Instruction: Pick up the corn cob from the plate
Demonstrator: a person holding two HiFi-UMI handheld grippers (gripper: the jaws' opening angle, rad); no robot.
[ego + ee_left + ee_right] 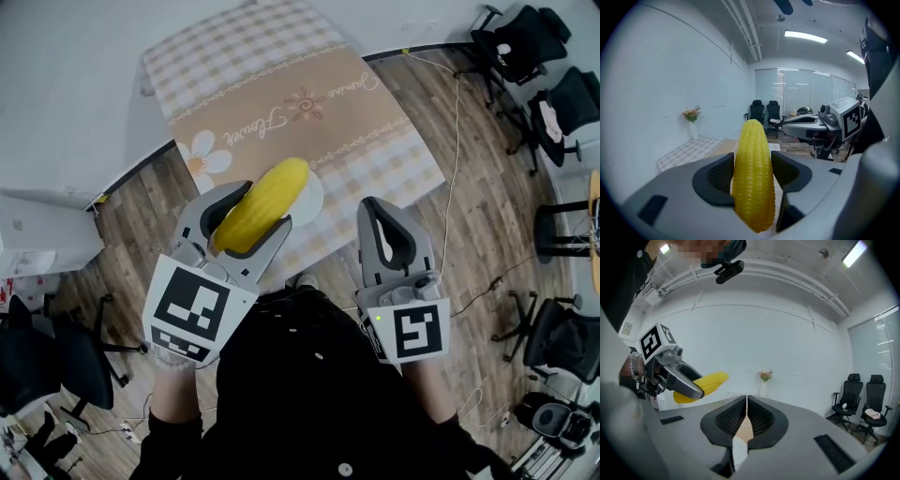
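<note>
The left gripper [248, 217] is clamped on the corn cob [274, 195]. In the left gripper view its two dark pads press the cob's sides toward the rear end, and most of the yellow length sticks out ahead of the jaws. The right gripper [389, 239] carries nothing: its own view shows the jaws drawn together, with only a thin slit between them.

The main part of the task looks done. The cob is in the air and well clear of the white plate [313, 202], which peeks out beneath the cob's tip in the head view. The plate rests on the checked cloth of the table [281, 84], and nothing else shows on the part of it that can be seen. As I judge it, all that is left is to keep the grip firm and hold the cob clear. Because the hold sits toward one end, the long free end could tip if the jaws slacken.

Both grippers are held close in front of the person's chest, side by side, near each other but not touching, and high above the table. The left one points forward and a little to the right, so the cob slants out over the plate. Its view looks nearly level across the room, so it is roughly horizontal, not aimed down. The right one points straight ahead, also about level, and sees the left gripper and cob off to its left
</note>
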